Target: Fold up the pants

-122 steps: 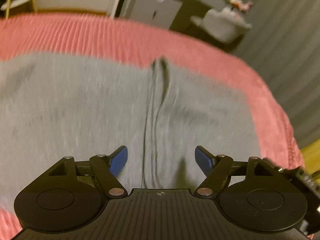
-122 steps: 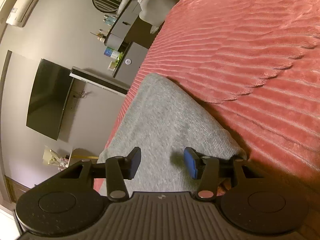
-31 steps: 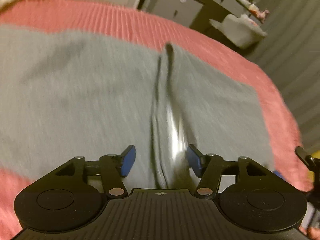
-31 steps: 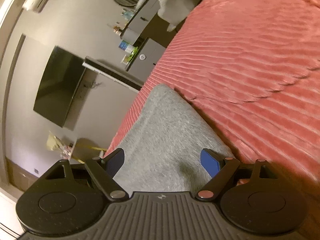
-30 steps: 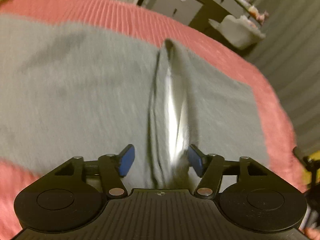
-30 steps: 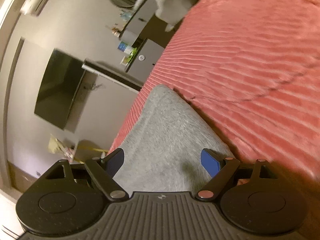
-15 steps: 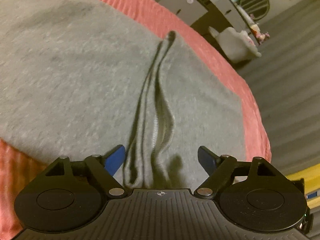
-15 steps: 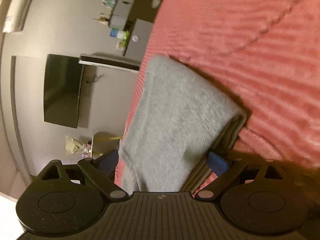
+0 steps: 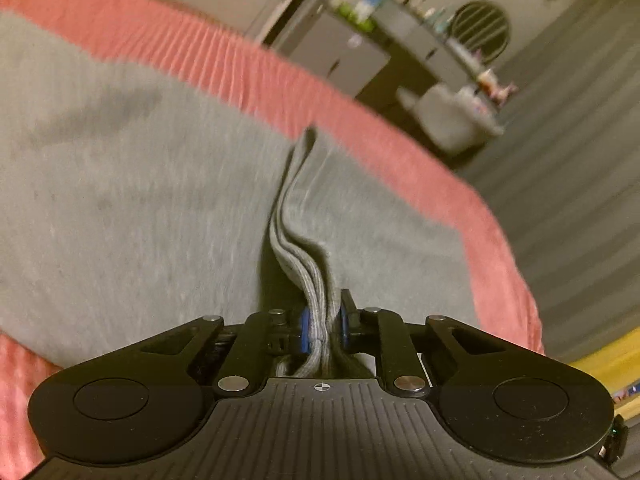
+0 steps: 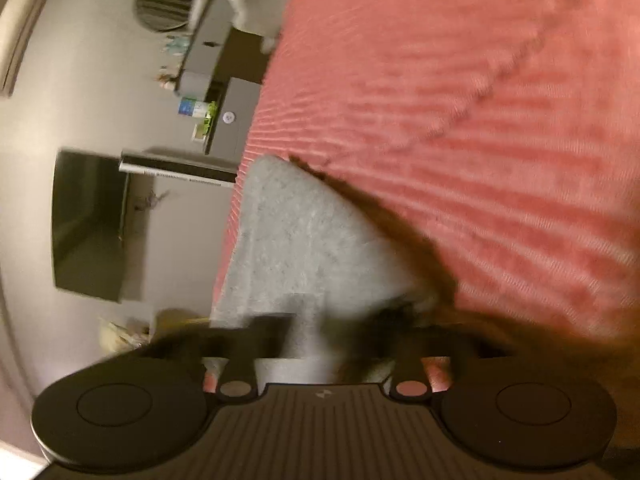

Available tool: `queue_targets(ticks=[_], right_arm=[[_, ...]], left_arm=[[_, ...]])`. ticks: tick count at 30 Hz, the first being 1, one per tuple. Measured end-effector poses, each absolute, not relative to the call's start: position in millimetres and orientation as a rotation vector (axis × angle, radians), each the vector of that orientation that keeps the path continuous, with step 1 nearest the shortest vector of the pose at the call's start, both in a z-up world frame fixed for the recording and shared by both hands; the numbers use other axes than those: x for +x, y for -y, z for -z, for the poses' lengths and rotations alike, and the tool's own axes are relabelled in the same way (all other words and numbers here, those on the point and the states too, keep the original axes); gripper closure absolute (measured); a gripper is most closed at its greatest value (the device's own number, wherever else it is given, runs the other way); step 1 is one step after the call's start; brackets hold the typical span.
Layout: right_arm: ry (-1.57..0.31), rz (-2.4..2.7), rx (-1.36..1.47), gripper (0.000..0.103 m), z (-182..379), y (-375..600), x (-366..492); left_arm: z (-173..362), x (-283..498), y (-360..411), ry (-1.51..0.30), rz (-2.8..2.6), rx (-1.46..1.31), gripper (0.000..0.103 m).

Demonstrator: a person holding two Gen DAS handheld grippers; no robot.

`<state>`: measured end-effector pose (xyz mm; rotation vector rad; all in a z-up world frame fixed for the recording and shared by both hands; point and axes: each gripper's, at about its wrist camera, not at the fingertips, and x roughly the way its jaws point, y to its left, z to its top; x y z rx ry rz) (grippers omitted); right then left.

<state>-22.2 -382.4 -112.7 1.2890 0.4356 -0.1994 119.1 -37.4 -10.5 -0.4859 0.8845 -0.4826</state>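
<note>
The gray pants (image 9: 140,200) lie spread out flat on a bed with a red ribbed blanket (image 9: 224,60). In the left wrist view they fill most of the picture. The red blanket shows past their far edge and on the right side.

The left claw (image 9: 323,326) has just been closing. Now it is pinched tight on a raised fold of the pants. The fold has a few gray layers stacked together. They stand up on edge and run from the blue pads (image 9: 305,328) away toward the far edge of the pants. The pads press on the fold from both sides. The rest of the pants lies flat on the left and the right of the claw.

In the right wrist view the picture is blurry. The right claw (image 10: 320,340) has also just been closing. Its fingers have come in close on a bunch of gray cloth at the near end of the pants (image 10: 296,232). The cloth sits right between them, and they seem to squeeze it. From the claw the pants reach away along the edge of the bed. The red blanket (image 10: 460,120) fills the right side of that view. A dark screen (image 10: 88,224) hangs on the wall past the bed.
</note>
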Motion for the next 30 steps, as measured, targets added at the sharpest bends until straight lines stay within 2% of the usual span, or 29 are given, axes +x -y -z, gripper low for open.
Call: queue_targets(ticks=[3, 4, 6, 8, 10, 12, 13, 14, 19, 21, 22, 24, 27, 28, 30], right_arm=[[-0.445, 0.181, 1.137, 0.09, 94.1, 377.1, -22.0], [-0.482, 0.215, 1.123, 0.086, 95.5, 376.8, -19.9], [-0.595, 0.324, 1.178, 0.081, 110.0, 382.1, -12.1], [-0.601, 0.3, 1.294, 0.081, 124.3, 391.1, -16.0], [-0.6, 0.277, 1.293, 0.079, 121.8, 391.9, -18.6], [-0.598, 0.252, 1.281, 0.068, 116.5, 388.2, -21.7], [-0.593, 0.243, 1.264, 0.058, 114.7, 387.8, -27.7], [-0.593, 0.242, 1.237, 0.054, 110.7, 384.6, -30.0], [-0.615, 0.256, 1.065, 0.053, 92.8, 369.7, -28.4], [-0.652, 0.279, 1.036, 0.069, 93.4, 368.7, -23.9], [-0.668, 0.3, 1.025, 0.082, 93.7, 368.1, -25.1], [-0.682, 0.317, 1.005, 0.082, 91.3, 365.2, -24.4], [-0.671, 0.318, 0.961, 0.071, 85.5, 358.7, -27.5], [-0.662, 0.317, 0.968, 0.065, 85.4, 358.5, -29.0], [-0.654, 0.326, 0.992, 0.063, 86.0, 360.8, -28.1]], left_arm=[[6.4, 111.4, 41.3, -0.824, 0.494, -0.377, 0.086], [12.5, 111.9, 43.7, -0.828, 0.478, -0.332, 0.086], [35.4, 120.5, 47.7, -0.905, 0.41, -0.305, 0.086], [51.8, 123.4, 43.7, -0.927, 0.402, -0.363, 0.086], [45.0, 124.2, 43.9, -0.916, 0.408, -0.373, 0.086], [37.4, 120.5, 41.8, -0.875, 0.422, -0.367, 0.086], [34.2, 120.8, 41.1, -0.855, 0.421, -0.369, 0.086], [34.7, 123.1, 39.9, -0.851, 0.415, -0.375, 0.086], [56.3, 137.4, 27.7, -0.927, 0.41, -0.496, 0.082], [56.1, 139.4, 27.7, -0.931, 0.416, -0.486, 0.081], [54.7, 139.5, 27.7, -0.934, 0.414, -0.475, 0.081], [46.4, 133.7, 24.0, -0.909, 0.418, -0.479, 0.082], [34.8, 124.6, 26.9, -0.856, 0.444, -0.426, 0.063], [33.6, 122.6, 30.1, -0.847, 0.458, -0.405, 0.063], [36.5, 123.6, 36.1, -0.874, 0.482, -0.404, 0.062]])
